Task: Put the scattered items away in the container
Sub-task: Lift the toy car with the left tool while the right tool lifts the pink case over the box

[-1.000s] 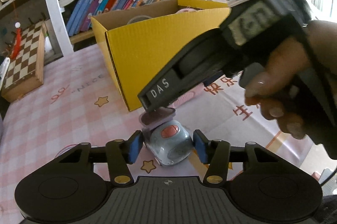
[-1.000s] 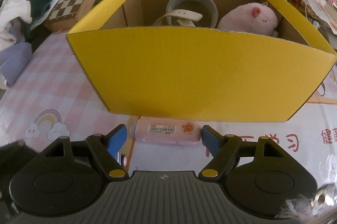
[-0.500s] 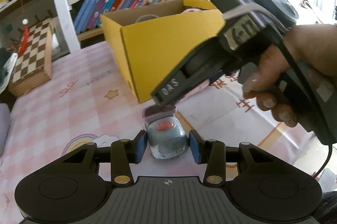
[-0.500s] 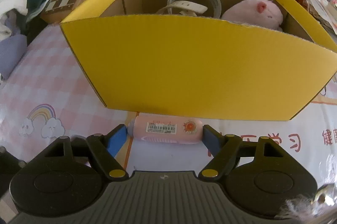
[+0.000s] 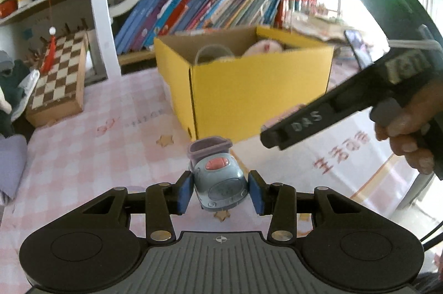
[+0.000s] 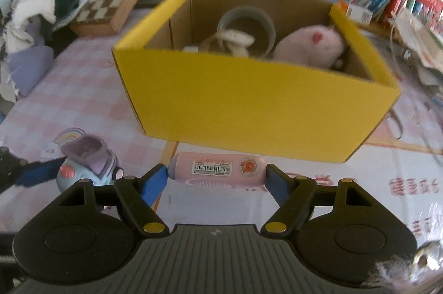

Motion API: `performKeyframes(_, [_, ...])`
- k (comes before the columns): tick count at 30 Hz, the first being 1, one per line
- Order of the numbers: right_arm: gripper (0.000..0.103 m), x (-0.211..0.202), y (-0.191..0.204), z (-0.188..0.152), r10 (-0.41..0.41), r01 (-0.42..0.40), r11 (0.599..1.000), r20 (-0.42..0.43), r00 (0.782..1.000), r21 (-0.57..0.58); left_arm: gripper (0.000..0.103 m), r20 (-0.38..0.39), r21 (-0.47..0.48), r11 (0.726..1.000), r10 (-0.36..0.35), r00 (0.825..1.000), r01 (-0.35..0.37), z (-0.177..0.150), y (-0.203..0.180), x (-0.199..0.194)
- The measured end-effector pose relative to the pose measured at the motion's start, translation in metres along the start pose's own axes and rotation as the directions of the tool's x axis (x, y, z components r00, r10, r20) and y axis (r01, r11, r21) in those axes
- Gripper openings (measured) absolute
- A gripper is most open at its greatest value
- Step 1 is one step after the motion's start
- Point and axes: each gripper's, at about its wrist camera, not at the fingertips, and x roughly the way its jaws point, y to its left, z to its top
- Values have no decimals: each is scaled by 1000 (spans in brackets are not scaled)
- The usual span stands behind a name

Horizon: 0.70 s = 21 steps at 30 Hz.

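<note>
Two grippers are carrying loads short of the box [image 6: 249,111]: left gripper [image 5: 220,191] clamping the toy car [image 5: 220,183], right gripper [image 6: 217,177] clamping the pink tube [image 6: 217,169] endwise, its long axis running parallel to the box's near wall.

Chessboard [image 5: 59,72] left, books [image 5: 199,12] on shelf, clothes pile [image 6: 36,6], pink check tablecloth [image 5: 91,144]

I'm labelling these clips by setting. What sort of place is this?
Probably a child's bedroom or study corner at home: a shelf of children's books behind, a folding chessboard beside it, and a pink checked cloth printed with stars and rainbows under the yellow cardboard box.
</note>
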Motion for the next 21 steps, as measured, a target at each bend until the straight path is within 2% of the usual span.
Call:
performKeyframes(5, [75, -34, -13, 9, -3, 2, 1000, 66, 998, 14, 41, 123, 4, 999, -40, 992, 39, 28, 0, -24])
performKeyframes(12, [75, -78, -34, 40, -33, 27, 999, 194, 980, 33, 42, 275, 41, 997, -69, 959, 60, 79, 2, -29])
performKeyframes(17, [75, -83, -49, 67, -65, 61, 998, 243, 968, 21, 42, 291, 79, 996, -51, 955, 29, 105, 4, -6])
performKeyframes(21, [75, -67, -56, 85, -80, 87, 996, 234, 969, -20, 42, 256, 117, 993, -37, 966, 7, 117, 8, 17])
